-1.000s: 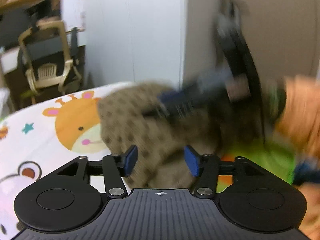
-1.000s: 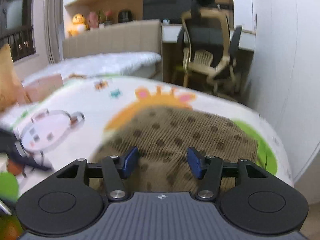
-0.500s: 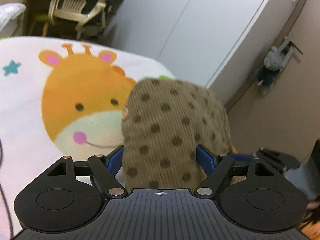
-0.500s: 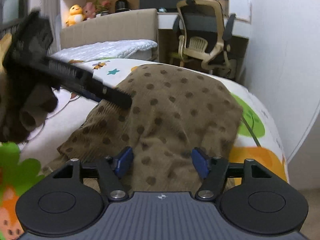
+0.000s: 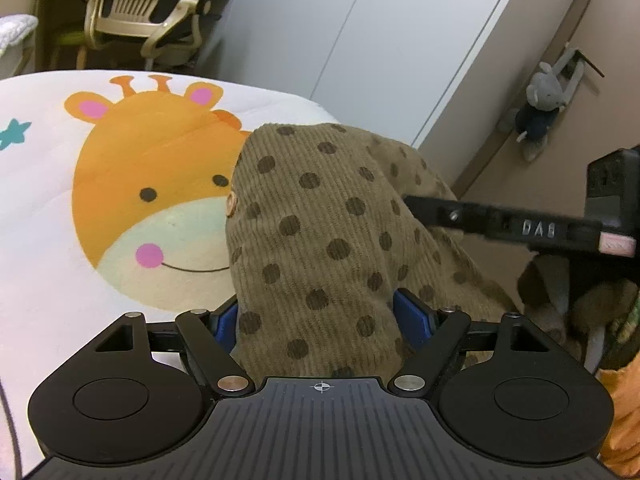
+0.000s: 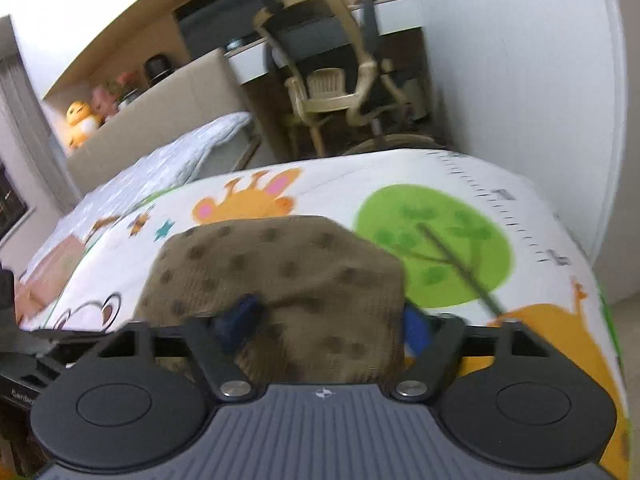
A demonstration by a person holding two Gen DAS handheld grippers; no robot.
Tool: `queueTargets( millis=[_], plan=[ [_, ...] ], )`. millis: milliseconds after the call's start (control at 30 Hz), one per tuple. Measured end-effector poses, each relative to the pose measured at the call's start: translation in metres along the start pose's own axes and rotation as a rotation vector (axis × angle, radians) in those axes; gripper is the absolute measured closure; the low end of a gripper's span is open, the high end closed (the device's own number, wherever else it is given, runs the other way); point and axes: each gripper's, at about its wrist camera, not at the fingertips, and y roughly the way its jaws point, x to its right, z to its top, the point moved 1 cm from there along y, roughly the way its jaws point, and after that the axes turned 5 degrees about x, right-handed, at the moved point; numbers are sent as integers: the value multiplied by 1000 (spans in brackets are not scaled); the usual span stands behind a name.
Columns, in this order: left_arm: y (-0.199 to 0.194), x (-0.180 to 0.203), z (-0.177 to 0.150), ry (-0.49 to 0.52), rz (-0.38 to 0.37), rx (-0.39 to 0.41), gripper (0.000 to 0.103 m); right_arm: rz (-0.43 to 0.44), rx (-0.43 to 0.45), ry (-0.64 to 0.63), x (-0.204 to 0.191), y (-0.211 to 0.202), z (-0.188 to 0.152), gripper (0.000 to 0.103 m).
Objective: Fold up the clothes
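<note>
Your left gripper (image 5: 325, 316) has its fingers spread wide, with the brown dotted garment (image 5: 320, 232) bunched between the blue pads (image 5: 412, 314); whether they pinch it, can't tell. Your right gripper (image 6: 326, 326) is also spread, cloth between; that view is blurred, so grip unclear. Garment lies on the mat (image 5: 48, 208), partly over the giraffe print (image 5: 160, 184), near the mat's far right corner. Bare mat to its left. Wardrobe (image 5: 320, 40) close behind; chair (image 5: 148, 20) beyond.

Black hand-held gripper (image 5: 323, 316), blue pads (image 5: 412, 314), silver screws.
</note>
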Motion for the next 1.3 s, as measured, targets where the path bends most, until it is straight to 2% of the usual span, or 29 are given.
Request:
queueTargets(
  millis=[67,167,333,400,433,533,633,667,767,867,967,1100,1200,1300],
  plan=[
    [-2,-1,3,-4,-4,-1,19,-46,18,-94,-17,-4,-2,37],
    [-12,2,11,8,-2,30,22,-77,6,-123,-20,-4,-5,37],
    [-39,8,38,21,1,172,24,-87,16,-132,-18,-5,-9,33],
    [-47,12,51,26,-35,237,26,-90,24,-151,-19,-3,-9,33],
    [-46,16,57,25,-67,246,26,-92,29,-157,-19,-3,-9,33],
    [-30,27,68,25,-131,212,27,-117,58,-199,-25,-11,-12,32],
    [-1,27,64,12,-104,140,28,-161,111,-322,-43,-32,-22,32],
    [8,26,62,7,-92,115,28,-144,108,-347,-49,-39,-28,31],
    [15,31,56,50,-67,109,28,-52,27,-342,-54,-51,-50,30],
    [19,36,49,102,-45,113,27,-35,-42,-319,-48,-48,-69,28],
    [10,38,47,124,-23,120,26,-24,-47,-278,-44,-51,-68,27],
    [-3,40,45,146,6,130,25,-34,-58,-300,-45,-52,-68,24],
    [-19,38,45,146,26,154,17,-47,-67,-315,-45,-51,-70,20],
    [-41,18,41,90,48,195,12,-52,-66,-305,-43,-51,-71,20]
  ],
)
